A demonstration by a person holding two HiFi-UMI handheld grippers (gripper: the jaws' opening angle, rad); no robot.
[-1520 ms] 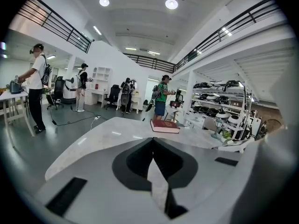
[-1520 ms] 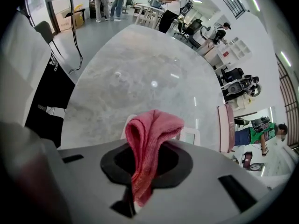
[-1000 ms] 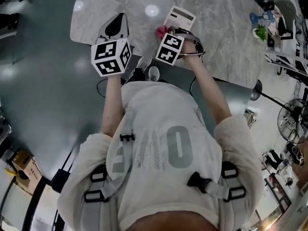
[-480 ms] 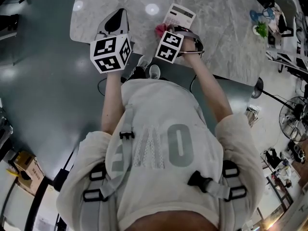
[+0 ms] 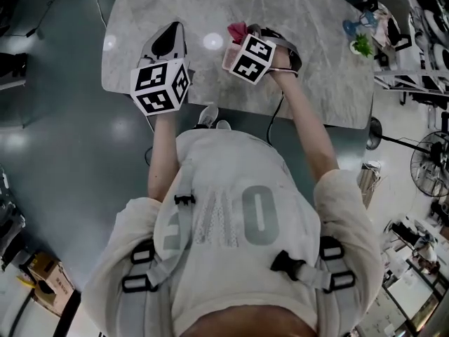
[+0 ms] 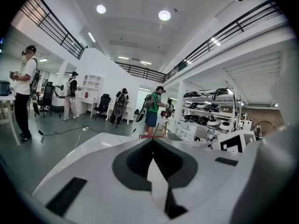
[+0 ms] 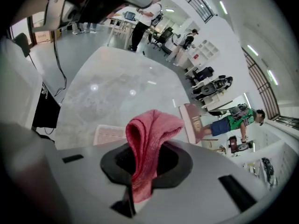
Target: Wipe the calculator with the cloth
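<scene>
We're looking down over the grey marble table [image 5: 316, 55], and the right gripper [image 7: 141, 171] has its jaws clamped tight on the pink cloth [image 7: 152, 129], which bunches up in a fold past the tips. Just beyond and below lies the calculator [image 7: 109, 135], pale and flat on the marble, and the cloth appears to hang clear of it. In the head view that gripper's marker cube [image 5: 251, 58] covers most of the calculator, so we read it from the right gripper view. Over on the other side, the left gripper [image 6: 153, 147] is fully closed with nothing between its jaws, held above the near left part of the table and aimed out into the room. A dark red flat item [image 7: 192, 118] lies further along the marble.
</scene>
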